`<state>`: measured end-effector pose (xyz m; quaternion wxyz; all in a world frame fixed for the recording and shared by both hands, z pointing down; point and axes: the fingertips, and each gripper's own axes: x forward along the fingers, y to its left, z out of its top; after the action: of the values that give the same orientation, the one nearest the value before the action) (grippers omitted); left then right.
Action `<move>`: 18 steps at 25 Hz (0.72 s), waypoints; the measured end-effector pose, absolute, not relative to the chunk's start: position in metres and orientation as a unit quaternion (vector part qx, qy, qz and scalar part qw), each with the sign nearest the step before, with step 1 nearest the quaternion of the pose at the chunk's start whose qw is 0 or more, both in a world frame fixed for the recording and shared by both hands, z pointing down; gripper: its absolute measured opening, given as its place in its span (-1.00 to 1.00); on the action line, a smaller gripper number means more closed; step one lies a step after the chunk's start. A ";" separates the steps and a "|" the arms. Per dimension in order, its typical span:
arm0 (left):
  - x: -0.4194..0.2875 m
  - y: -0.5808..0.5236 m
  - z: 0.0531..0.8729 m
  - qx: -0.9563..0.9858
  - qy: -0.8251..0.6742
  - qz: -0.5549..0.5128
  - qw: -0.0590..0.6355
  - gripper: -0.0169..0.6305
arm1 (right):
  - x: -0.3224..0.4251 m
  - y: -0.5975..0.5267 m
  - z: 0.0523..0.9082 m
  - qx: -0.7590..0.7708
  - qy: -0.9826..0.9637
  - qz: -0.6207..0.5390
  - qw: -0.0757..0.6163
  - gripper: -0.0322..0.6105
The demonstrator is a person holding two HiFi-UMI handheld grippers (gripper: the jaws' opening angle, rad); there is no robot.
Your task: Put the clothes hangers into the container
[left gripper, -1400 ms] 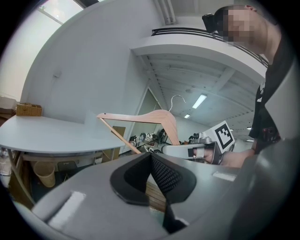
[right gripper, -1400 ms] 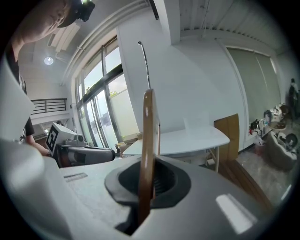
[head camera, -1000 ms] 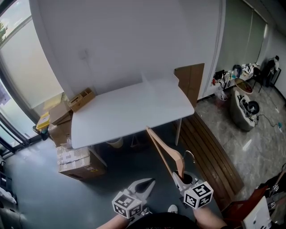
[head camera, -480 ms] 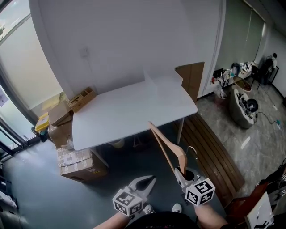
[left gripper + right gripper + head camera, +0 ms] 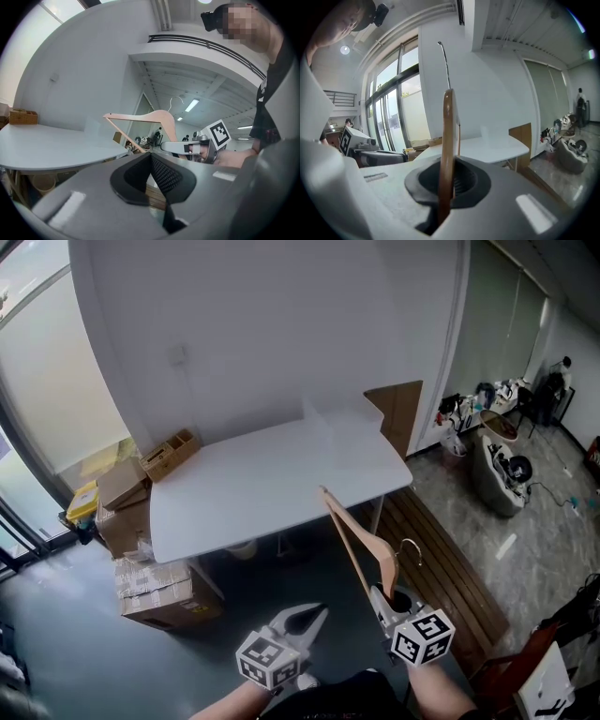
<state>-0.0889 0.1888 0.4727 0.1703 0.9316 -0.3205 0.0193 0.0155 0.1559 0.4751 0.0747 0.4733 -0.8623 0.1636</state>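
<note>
Now your right gripper (image 5: pixel 382 601) grips the wooden hanger (image 5: pixel 447 136) tight; your left gripper (image 5: pixel 312 617), closed, holds nothing. Carry it steadily towards the table (image 5: pixel 244 488) at mid-frame.

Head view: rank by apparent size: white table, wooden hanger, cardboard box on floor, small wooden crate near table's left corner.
1. white table
2-3. cardboard box and wooden hanger: unsure, since the hanger is thin but nearer the camera
4. small wooden crate

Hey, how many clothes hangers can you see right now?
1. The wooden hanger is clamped in the right gripper, held up in front of the white table. Others may be out of view.
</note>
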 end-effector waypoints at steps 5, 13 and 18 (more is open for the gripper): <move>-0.096 0.181 0.470 0.931 -0.326 0.018 0.165 -0.94 | 0.014 0.145 0.472 0.477 -0.862 0.159 0.070 -0.89; -0.089 0.150 0.474 0.924 -0.345 0.024 0.160 -0.94 | 0.026 0.106 0.471 0.472 -0.865 0.157 0.060 -0.89; -0.079 0.109 0.477 0.916 -0.367 0.024 0.159 -0.94 | 0.041 0.058 0.470 0.460 -0.873 0.155 0.054 -0.89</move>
<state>-0.0787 0.1087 0.4765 0.1594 0.9160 -0.3673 0.0238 0.0408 0.0579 0.4703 0.0542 0.4601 -0.8726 0.1545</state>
